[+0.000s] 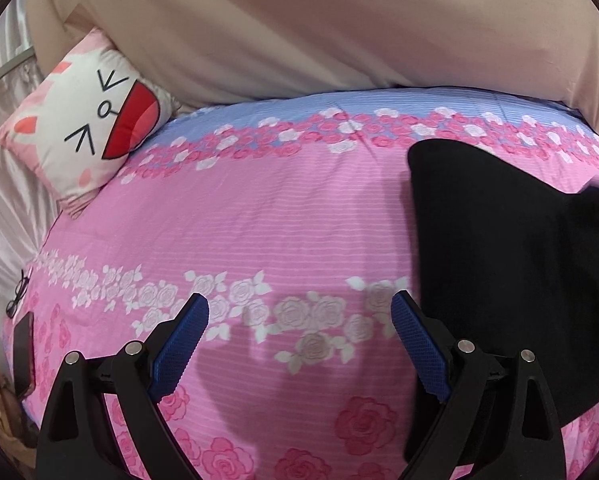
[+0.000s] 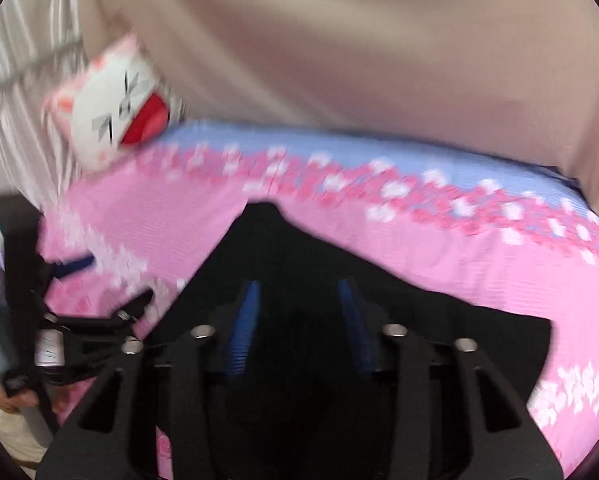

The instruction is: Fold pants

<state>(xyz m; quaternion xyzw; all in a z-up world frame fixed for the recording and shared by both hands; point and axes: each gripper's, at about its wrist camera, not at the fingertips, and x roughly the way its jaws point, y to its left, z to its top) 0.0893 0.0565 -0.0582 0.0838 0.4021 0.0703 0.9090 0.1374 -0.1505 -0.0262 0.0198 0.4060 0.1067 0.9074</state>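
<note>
Pants: plain black fabric pants (image 1: 511,264) — lying flat on pink rose-print bedsheet (image 1: 283,216)
Left gripper (image 1: 299,312): fingers spread wide, empty
Right gripper (image 2: 297,300): narrow gap over the pants — grip unclear, blurred

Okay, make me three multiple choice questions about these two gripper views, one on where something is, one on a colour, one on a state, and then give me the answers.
1. Where does the cat-face pillow lie?
A. on the black pants
B. at the far left of the bed, beside the curtain
C. between the left gripper's fingers

2. What colour are the pants?
A. black
B. white
C. red

3. How does the left gripper stand?
A. shut on the pillow
B. shut on the pants
C. open over the bedspread, holding nothing

Answers:
1 B, the pillow sits at the bed's far left edge against the shiny curtain.
2 A, the cloth is plain black.
3 C, its blue pads stand wide apart with only flowered sheet between them.
</note>
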